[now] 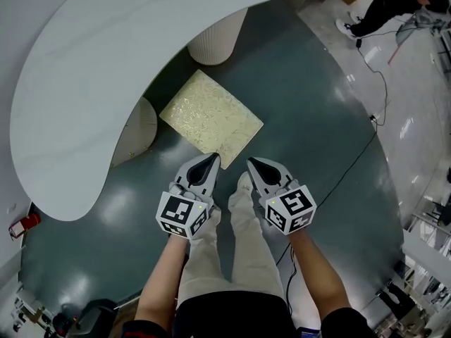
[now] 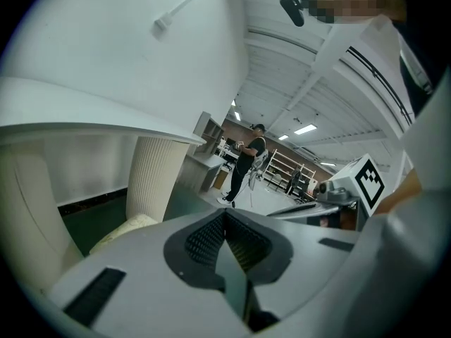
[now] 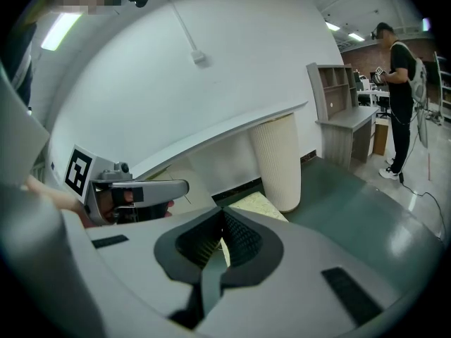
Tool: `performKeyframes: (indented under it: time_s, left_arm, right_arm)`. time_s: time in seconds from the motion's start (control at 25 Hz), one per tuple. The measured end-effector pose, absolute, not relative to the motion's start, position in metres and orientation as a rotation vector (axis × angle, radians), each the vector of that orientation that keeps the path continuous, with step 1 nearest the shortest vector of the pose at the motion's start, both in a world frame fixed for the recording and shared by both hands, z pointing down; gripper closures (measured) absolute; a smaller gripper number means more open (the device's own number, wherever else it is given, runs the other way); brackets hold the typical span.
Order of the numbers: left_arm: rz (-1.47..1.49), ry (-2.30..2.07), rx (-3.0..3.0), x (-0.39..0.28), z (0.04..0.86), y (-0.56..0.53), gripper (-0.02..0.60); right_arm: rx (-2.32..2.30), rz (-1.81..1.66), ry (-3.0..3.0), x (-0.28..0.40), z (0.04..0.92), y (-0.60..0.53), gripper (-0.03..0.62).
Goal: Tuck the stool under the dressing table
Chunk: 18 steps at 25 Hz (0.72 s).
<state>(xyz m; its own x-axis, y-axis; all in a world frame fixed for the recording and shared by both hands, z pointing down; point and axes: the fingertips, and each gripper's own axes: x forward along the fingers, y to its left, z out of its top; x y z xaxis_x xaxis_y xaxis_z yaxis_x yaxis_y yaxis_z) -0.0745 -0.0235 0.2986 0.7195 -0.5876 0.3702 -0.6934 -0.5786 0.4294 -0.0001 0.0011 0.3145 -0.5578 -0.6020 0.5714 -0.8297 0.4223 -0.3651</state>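
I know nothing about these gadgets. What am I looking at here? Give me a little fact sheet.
furniture: white dressing table on ribbed legs
stool: yellowish, on the floor between the legs, top mostly uncovered
left tool: shut, empty, by the stool's near corner
right tool: shut, empty, alongside the left
contact with stool: cannot tell
task: stool not yet tucked under

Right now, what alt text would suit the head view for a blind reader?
Seen from above, a person holds the shut left gripper and right gripper just short of a yellow square stool standing beside a curved white dressing table.
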Motion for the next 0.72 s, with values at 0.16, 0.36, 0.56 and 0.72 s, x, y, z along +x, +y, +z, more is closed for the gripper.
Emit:
performKeyframes:
  time_s: [0.16, 0.36, 0.56, 0.72]
  left_arm:
    - [0.286, -0.982, 2.356, -0.072, 0.316, -0.024, 0.572]
    - [0.314, -0.993, 2.332, -0.070, 0.336, -0.022, 0.572]
    - [0.343, -0.973, 2.304, -0.059, 0.359, -0.025, 0.572]
    - [0.293, -0.970, 2.256, -0.054, 0.372, -0.034, 0.572]
  right_arm:
    - [1.235, 0.928, -2.317, 0.004, 0.335, -0.003, 0.586]
    - [1.222, 0.955, -2.306, 0.005, 0.358, -0.002, 0.586]
    - [1.196, 1.013, -2.301, 0.010, 0.383, -0.004, 0.586]
    - [1.200, 1.052, -2.294, 0.013, 0.402, -0.010, 0.586]
